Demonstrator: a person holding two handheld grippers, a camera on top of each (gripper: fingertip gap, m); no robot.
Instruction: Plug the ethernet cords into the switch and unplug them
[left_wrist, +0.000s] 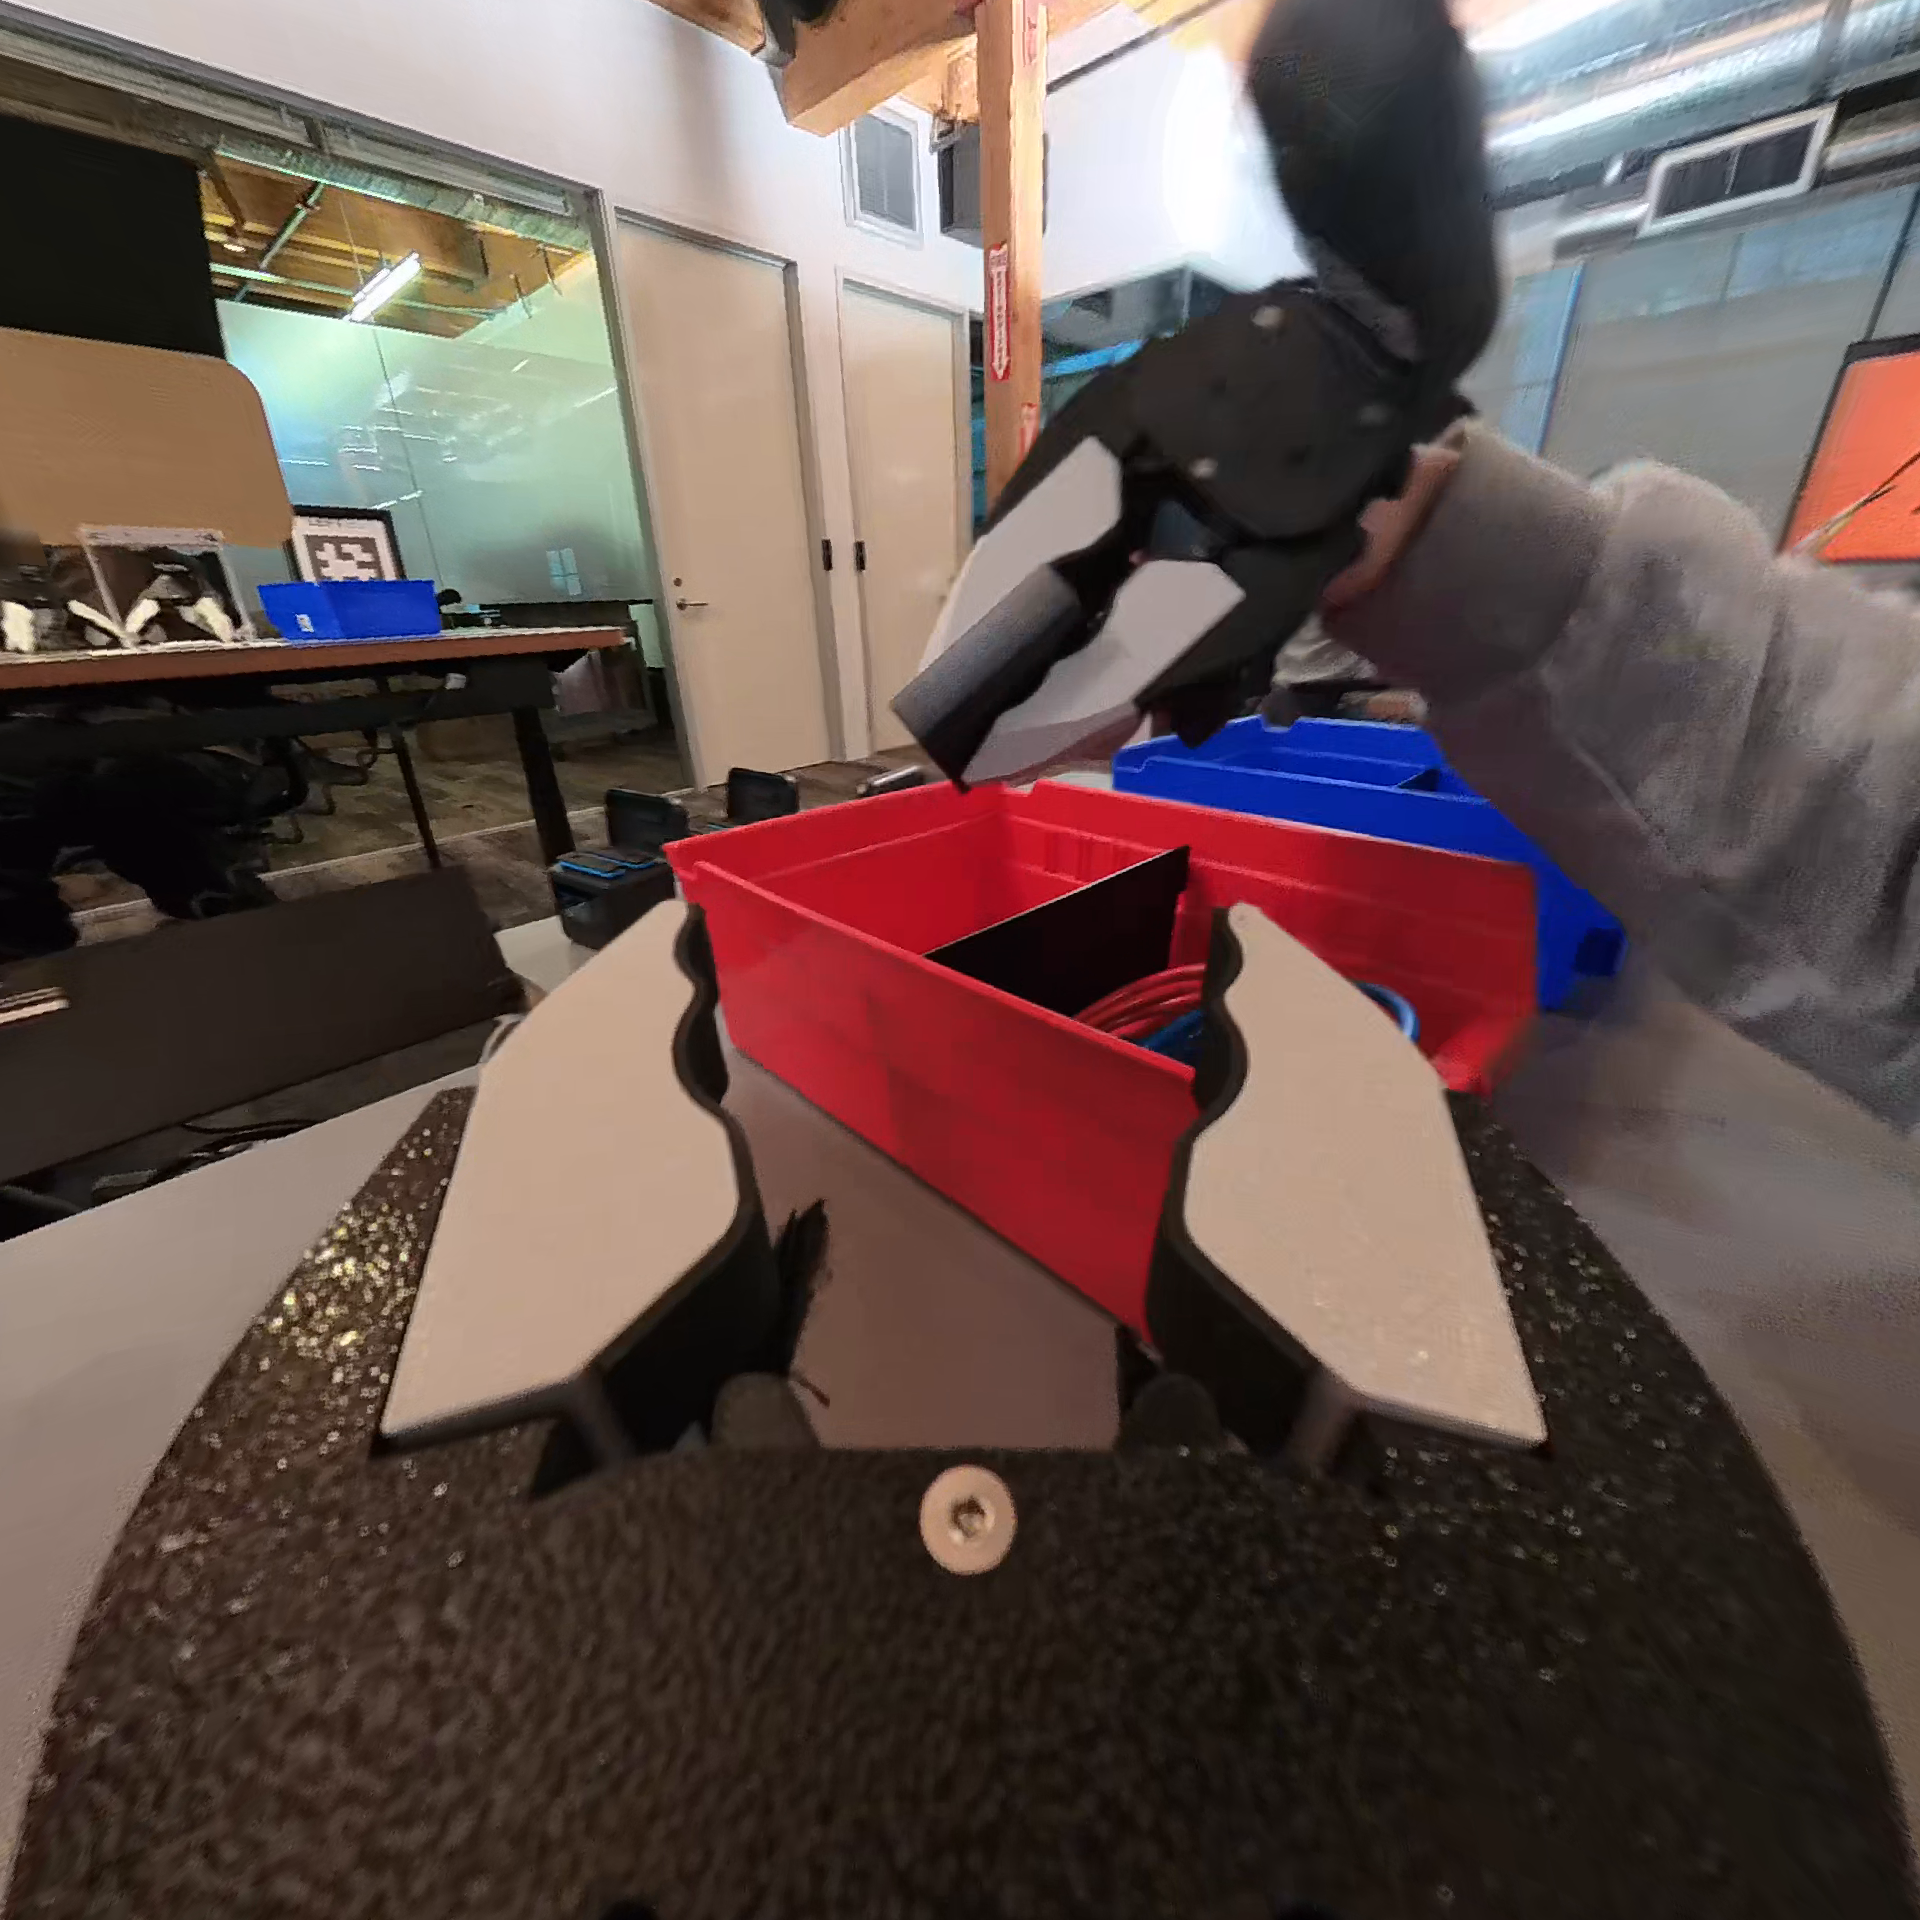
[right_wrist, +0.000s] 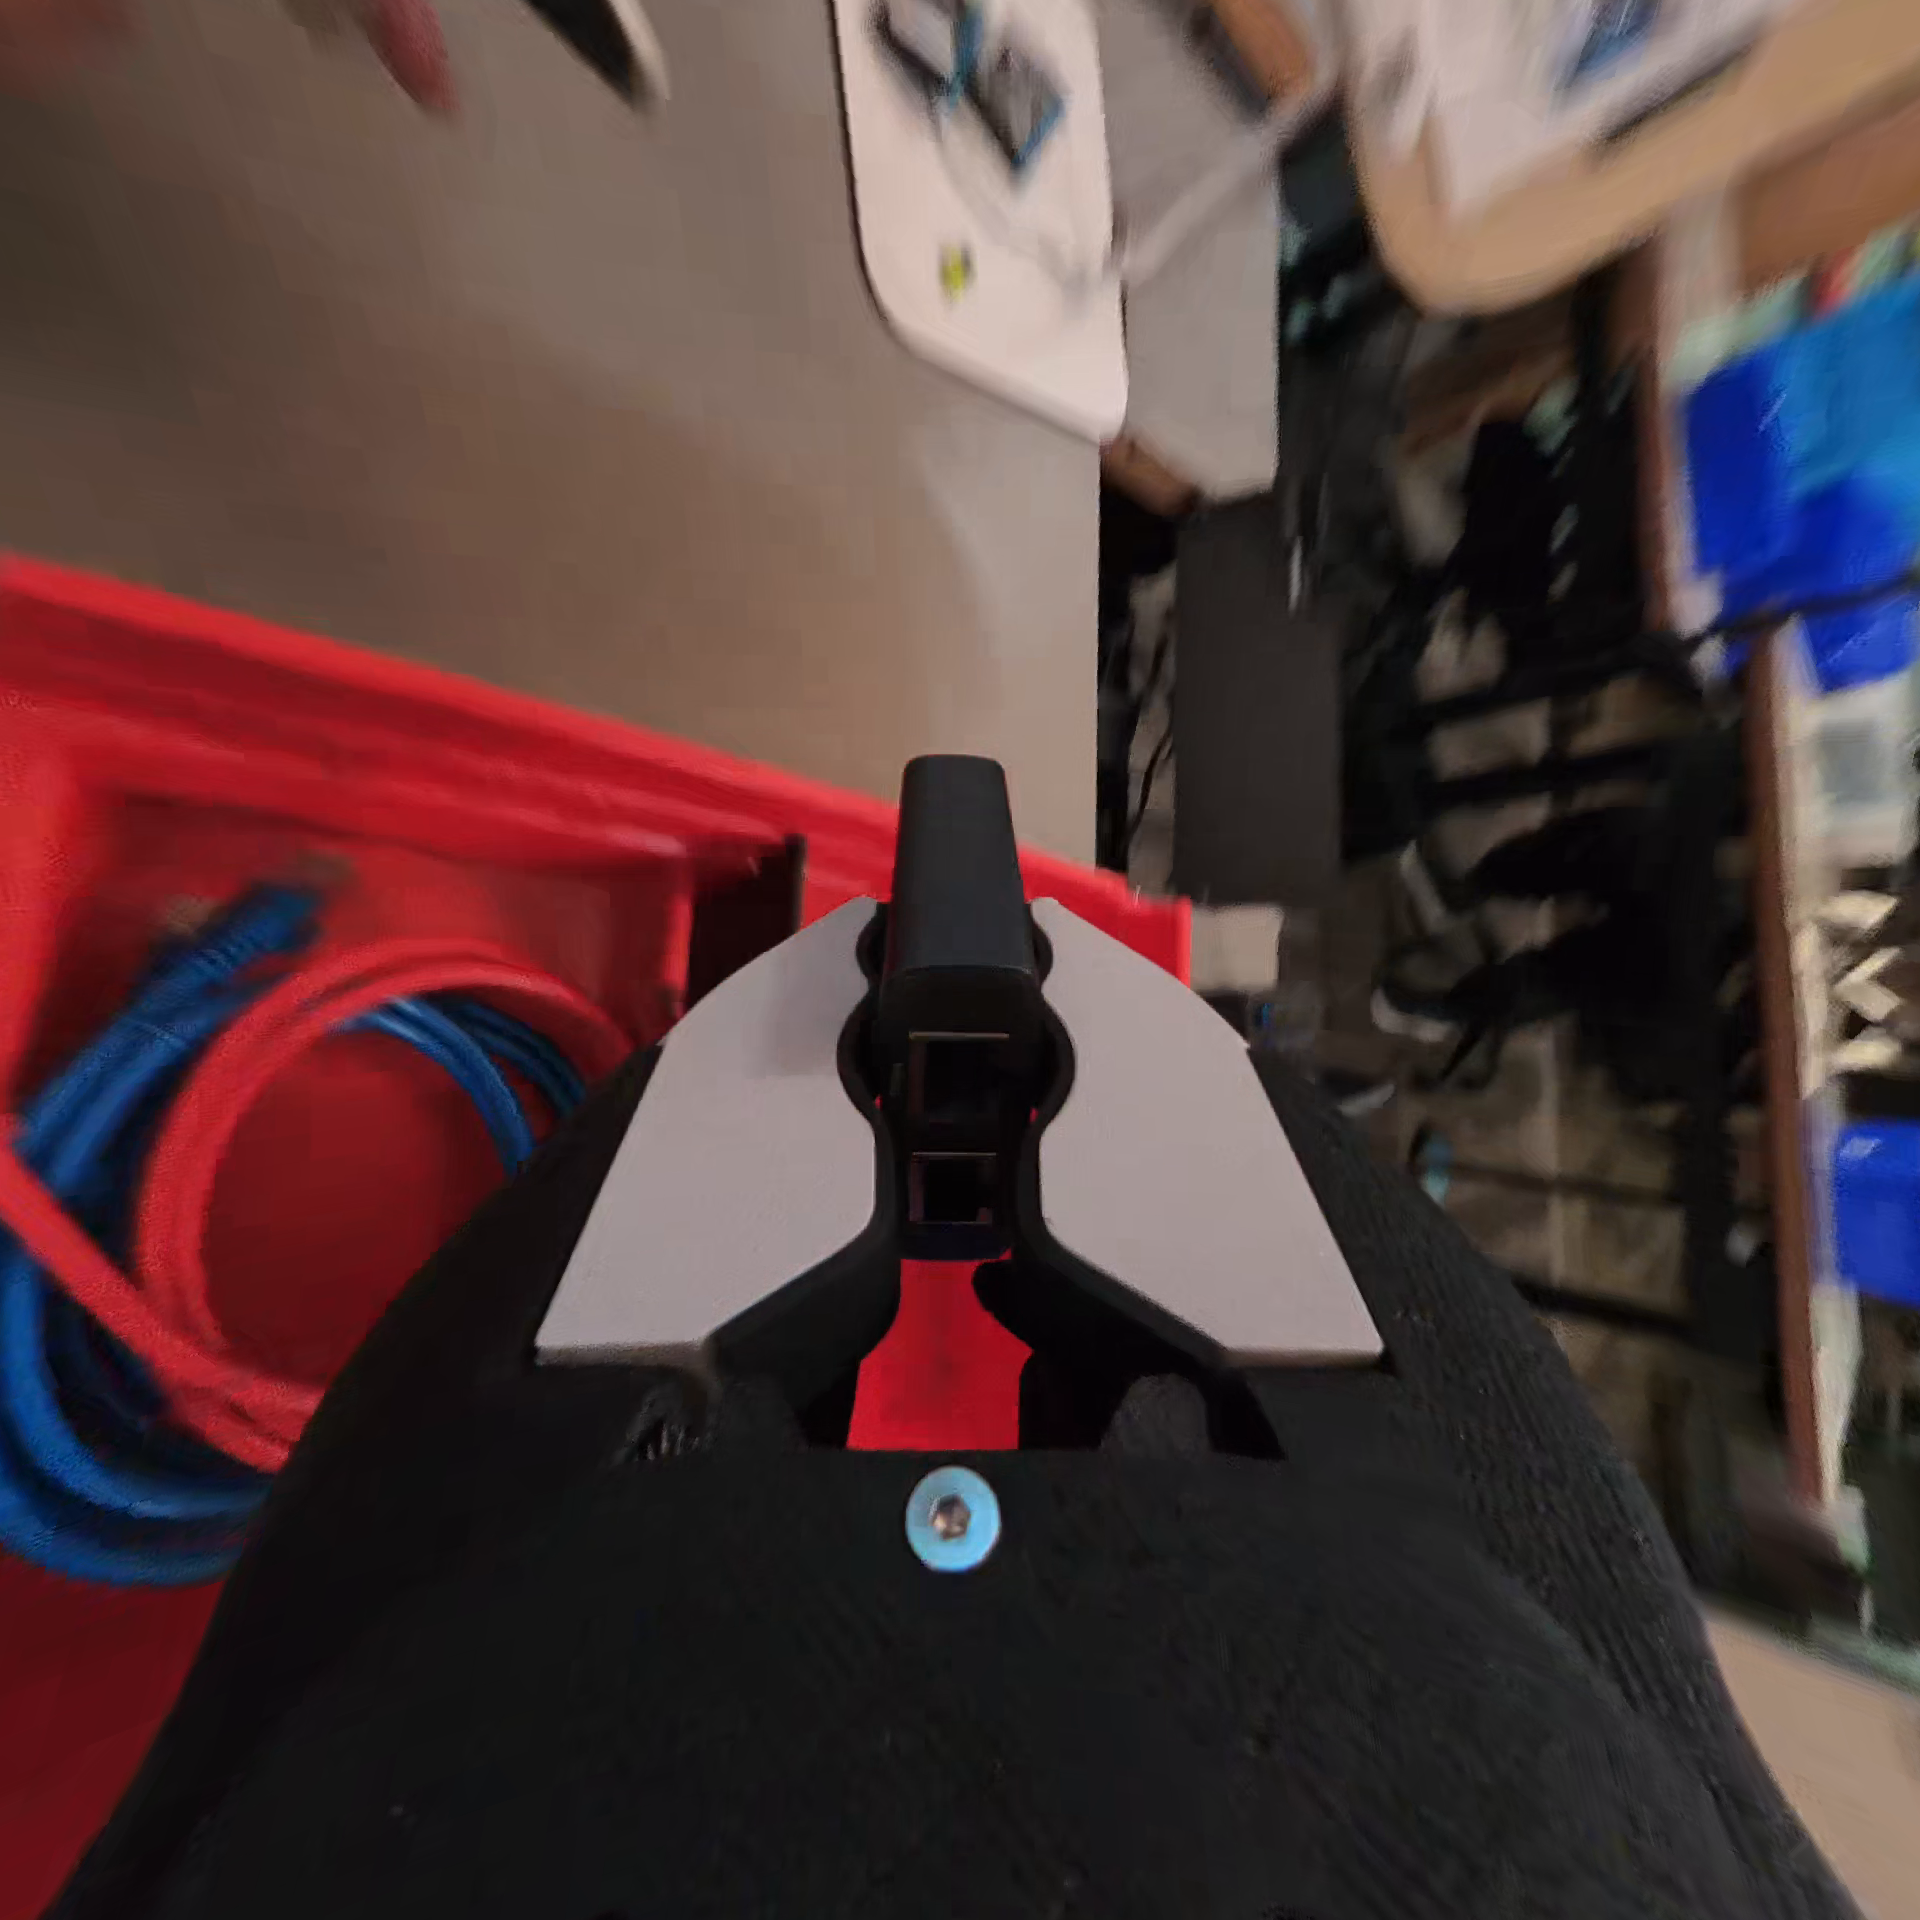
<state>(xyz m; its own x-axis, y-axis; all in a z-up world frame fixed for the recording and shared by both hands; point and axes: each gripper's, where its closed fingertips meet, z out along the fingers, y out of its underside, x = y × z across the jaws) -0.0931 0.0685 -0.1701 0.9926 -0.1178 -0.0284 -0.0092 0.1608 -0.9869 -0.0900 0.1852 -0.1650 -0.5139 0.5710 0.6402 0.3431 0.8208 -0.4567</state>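
A red bin (left_wrist: 935, 1049) stands on the grey table, split by a black divider (left_wrist: 1081, 935). Coiled red and blue cables (left_wrist: 1153, 1013) lie in its right compartment; they also show in the right wrist view (right_wrist: 312, 1091). My left gripper (left_wrist: 961, 935) is open and empty, its fingers on either side of the bin's near corner. My right gripper (right_wrist: 956, 925) is shut on a small black block-shaped part (right_wrist: 954, 883). In the left wrist view it (left_wrist: 997, 717) hangs tilted above the bin's far left rim, holding the black part (left_wrist: 982, 675).
A blue bin (left_wrist: 1351, 800) stands behind the red one. A person's grey sleeve (left_wrist: 1621, 707) reaches in from the right. A far table carries a small blue bin (left_wrist: 348, 608) and a cardboard box. Black cases sit on the floor beyond the table edge. Tip to tip, the grippers are about 12 centimetres apart.
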